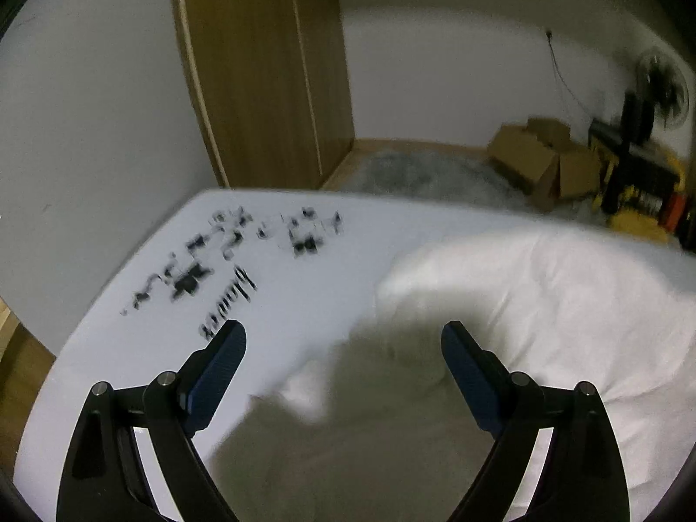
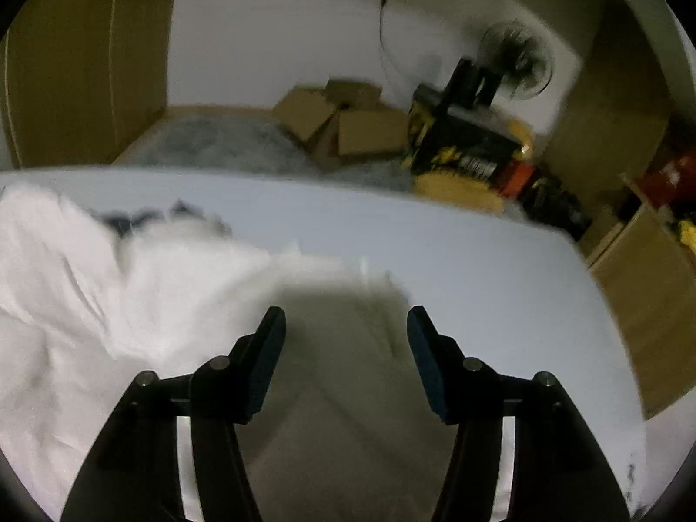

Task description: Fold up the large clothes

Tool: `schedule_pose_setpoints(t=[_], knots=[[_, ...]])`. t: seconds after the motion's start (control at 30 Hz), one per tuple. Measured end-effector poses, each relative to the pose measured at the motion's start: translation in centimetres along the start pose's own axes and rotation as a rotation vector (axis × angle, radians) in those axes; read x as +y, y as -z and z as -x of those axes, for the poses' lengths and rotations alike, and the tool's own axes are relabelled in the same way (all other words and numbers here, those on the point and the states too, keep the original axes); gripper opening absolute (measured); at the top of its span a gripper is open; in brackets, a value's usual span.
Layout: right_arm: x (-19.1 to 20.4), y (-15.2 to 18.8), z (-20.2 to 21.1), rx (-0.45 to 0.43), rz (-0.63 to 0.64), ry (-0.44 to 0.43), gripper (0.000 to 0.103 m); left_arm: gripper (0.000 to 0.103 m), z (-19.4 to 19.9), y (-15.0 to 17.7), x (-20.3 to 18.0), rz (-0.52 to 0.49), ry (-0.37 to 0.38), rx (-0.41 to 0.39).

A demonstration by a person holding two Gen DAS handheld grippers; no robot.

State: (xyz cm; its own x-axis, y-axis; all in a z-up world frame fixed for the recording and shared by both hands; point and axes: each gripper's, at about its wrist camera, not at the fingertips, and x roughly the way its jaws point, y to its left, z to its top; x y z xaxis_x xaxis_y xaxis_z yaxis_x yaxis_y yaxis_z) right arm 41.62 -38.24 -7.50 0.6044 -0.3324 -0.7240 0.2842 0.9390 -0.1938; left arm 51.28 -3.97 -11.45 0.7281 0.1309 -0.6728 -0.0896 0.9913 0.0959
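Observation:
A large white garment (image 1: pixel 543 304) lies crumpled on a white sheet-covered surface (image 1: pixel 304 269) that carries black printed marks (image 1: pixel 243 243). My left gripper (image 1: pixel 343 343) is open and empty, just above the garment's near left edge, which lies in its shadow. In the right wrist view the garment (image 2: pixel 108 304) fills the left side. My right gripper (image 2: pixel 346 326) is open and empty over the garment's right edge, also in shadow. Both views are motion-blurred.
A wooden wardrobe (image 1: pixel 269 65) stands behind the surface on the left. Cardboard boxes (image 2: pixel 348 126), a fan (image 2: pixel 517 61) and black-and-yellow items (image 2: pixel 470 152) sit on the floor beyond the far edge. A wooden cabinet (image 2: pixel 644 296) stands at the right.

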Motion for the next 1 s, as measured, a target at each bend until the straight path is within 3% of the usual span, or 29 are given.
schedule_pose_setpoints(t=[0.07, 0.37, 0.77, 0.83, 0.9, 0.93, 0.97, 1.0], knots=[[-0.8, 0.9, -1.3, 0.006, -0.044, -0.039, 0.062, 0.092, -2.1, 1.6, -0.1, 0.009, 0.007, 0.052], [-0.8, 2.1, -3.1, 0.011, -0.085, -0.107, 0.065, 0.093, -4.5, 2.3, 1.1, 0.098, 0.080, 0.108], [-1.2, 1.4, -4.6, 0.035, -0.101, -0.131, 0.065, 0.094, -4.9, 2.4, 0.3, 0.081, 0.071, 0.142], [-1.1, 1.0, -4.9, 0.040, -0.096, -0.117, 0.066, 0.094, -4.7, 2.2, -0.1, 0.058, 0.045, 0.147], [-0.9, 0.7, -4.9, 0.067, -0.076, -0.072, 0.070, 0.093, -3.3, 1.7, -0.8, 0.023, -0.032, 0.144], [-0.5, 0.3, -4.2, 0.095, -0.064, -0.024, 0.070, 0.093, -1.8, 1.5, -1.1, 0.042, -0.016, 0.120], [-0.4, 0.3, -3.0, 0.085, -0.088, -0.028, 0.067, 0.093, -0.6, 1.5, -1.3, 0.060, 0.019, 0.101], [-0.3, 0.4, -0.6, 0.030, -0.143, -0.119, 0.063, 0.093, 1.5, 1.4, -2.4, 0.061, 0.055, 0.065]])
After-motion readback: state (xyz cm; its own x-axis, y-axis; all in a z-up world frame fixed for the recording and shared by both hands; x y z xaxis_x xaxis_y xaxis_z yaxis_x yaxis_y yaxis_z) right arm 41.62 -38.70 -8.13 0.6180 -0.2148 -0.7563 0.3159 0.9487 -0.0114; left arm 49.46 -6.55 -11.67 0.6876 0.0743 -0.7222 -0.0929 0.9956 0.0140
